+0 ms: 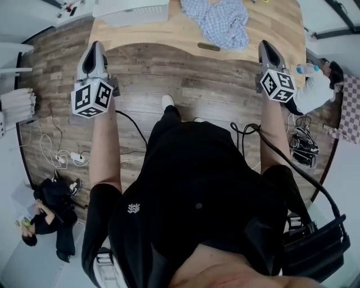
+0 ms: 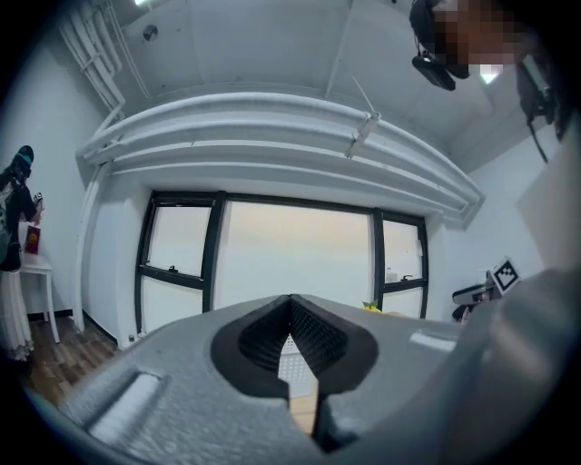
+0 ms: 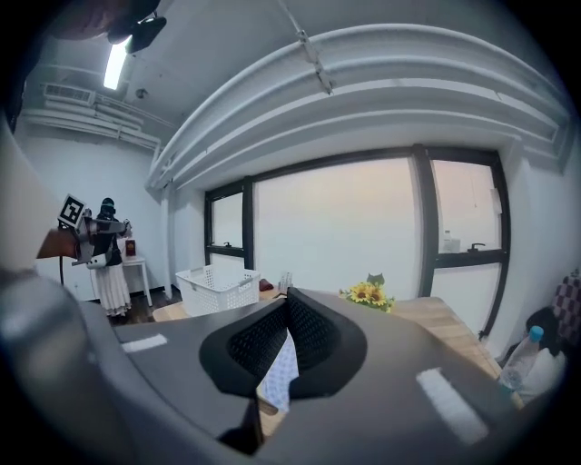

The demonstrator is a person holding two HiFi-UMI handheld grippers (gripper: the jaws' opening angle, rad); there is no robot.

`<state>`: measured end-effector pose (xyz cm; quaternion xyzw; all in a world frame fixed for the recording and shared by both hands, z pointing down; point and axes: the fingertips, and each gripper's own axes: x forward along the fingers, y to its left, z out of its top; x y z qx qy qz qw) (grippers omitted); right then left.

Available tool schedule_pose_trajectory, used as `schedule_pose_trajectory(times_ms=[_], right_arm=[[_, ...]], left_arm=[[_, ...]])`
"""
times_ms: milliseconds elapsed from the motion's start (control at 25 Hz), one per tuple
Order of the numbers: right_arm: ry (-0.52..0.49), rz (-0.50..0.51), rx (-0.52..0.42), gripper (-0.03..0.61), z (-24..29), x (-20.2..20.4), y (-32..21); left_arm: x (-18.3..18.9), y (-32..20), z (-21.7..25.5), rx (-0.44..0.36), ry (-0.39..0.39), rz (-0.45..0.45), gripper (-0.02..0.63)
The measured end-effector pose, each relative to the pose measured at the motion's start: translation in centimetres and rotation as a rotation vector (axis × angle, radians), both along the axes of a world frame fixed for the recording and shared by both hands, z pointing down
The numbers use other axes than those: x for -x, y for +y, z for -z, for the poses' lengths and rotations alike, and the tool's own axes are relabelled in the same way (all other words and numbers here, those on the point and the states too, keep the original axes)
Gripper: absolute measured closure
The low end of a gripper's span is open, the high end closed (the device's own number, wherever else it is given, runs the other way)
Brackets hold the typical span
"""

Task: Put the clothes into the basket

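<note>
A blue checked garment (image 1: 218, 21) lies crumpled on the wooden table (image 1: 169, 35) at the far middle. A white lattice basket (image 1: 133, 11) stands on the table's far left; in the right gripper view this basket (image 3: 218, 289) shows at left. My left gripper (image 1: 94, 46) hovers over the floor just short of the table's near edge, left of the garment. My right gripper (image 1: 265, 45) hangs level with it at the right. Both are shut with nothing held. Through the right gripper (image 3: 289, 300) a strip of the checked cloth (image 3: 280, 372) shows behind the jaws.
Sunflowers (image 3: 366, 292) sit on the table's far side. A water bottle (image 1: 306, 68) and a person (image 1: 322, 84) are at the right. Another person (image 1: 48, 216) crouches at lower left near cables (image 1: 64, 157). A black bag (image 1: 315, 247) hangs at my right hip.
</note>
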<state>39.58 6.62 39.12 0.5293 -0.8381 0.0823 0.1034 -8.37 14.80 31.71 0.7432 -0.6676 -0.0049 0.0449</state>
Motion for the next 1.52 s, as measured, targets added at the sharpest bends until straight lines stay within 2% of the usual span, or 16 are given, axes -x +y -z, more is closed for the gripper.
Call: schedule_pose_trajectory(times_ms=[360, 680, 920, 1200, 1520], right_arm=[[0.006, -0.157, 0.0, 0.578, 1.1, 2.1, -4.1], [0.009, -0.215, -0.012, 0.578, 2.1, 3.0, -6.6], [0.009, -0.195, -0.026, 0.578, 2.4, 4.7, -9.2], [-0.019, -0.208, -0.001, 0.578, 0.1, 4.3, -18.8], [-0.061, -0.209, 0.032, 0.578, -2.0, 4.1, -24.7]], left_arm=[[2.3, -10.0, 1.9, -0.033, -0.013, -0.159, 0.612], [2.1, -15.2, 2.3, -0.035, 0.015, -0.224, 0.613], [3.1, -16.7, 2.5, -0.055, 0.026, -0.213, 0.614], [4.6, -24.0, 2.1, -0.028, 0.017, -0.164, 0.612], [3.7, -29.6, 3.5, 0.004, -0.01, -0.171, 0.614]])
